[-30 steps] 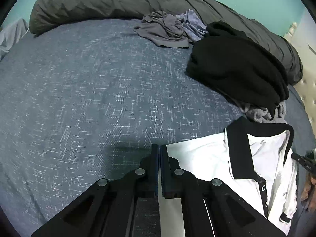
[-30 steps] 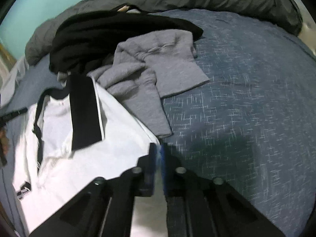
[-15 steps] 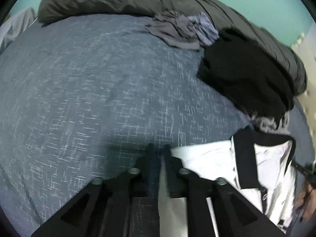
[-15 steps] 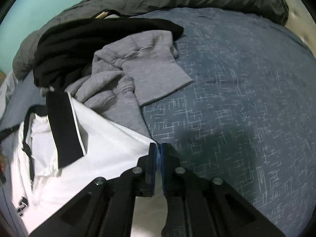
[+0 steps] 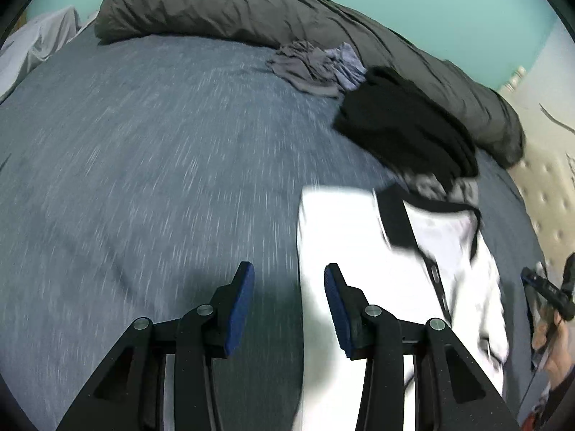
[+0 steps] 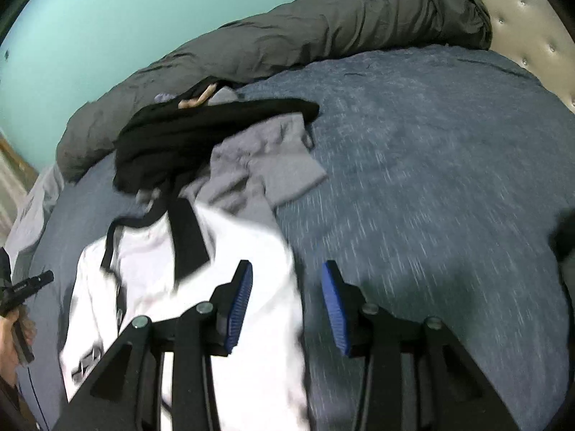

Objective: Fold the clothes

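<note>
A white polo shirt (image 5: 355,230) with a black collar (image 5: 395,215) lies flat on the blue bedspread. My left gripper (image 5: 289,274) hovers above the shirt's left edge, its jaws opening, nothing pressed between the blue pads. In the right wrist view the same shirt (image 6: 230,251) lies at lower left. My right gripper (image 6: 286,273) hangs over the shirt's right edge, its jaws opening too, with no cloth in them. The other gripper shows at the edge of each view, held by a hand (image 5: 546,330).
A black garment (image 5: 402,129) lies over a grey sweatshirt (image 6: 266,165) just beyond the collar. More crumpled grey clothes (image 5: 312,68) sit farther back. A rolled dark duvet (image 5: 251,10) lines the far side, a tufted headboard (image 5: 546,186) the right. Bare bedspread (image 5: 125,161) spreads left.
Both grippers were shut on the shirt's edges; they have let go, opened and lifted back from it. The shirt now lies loose on the bed.
</note>
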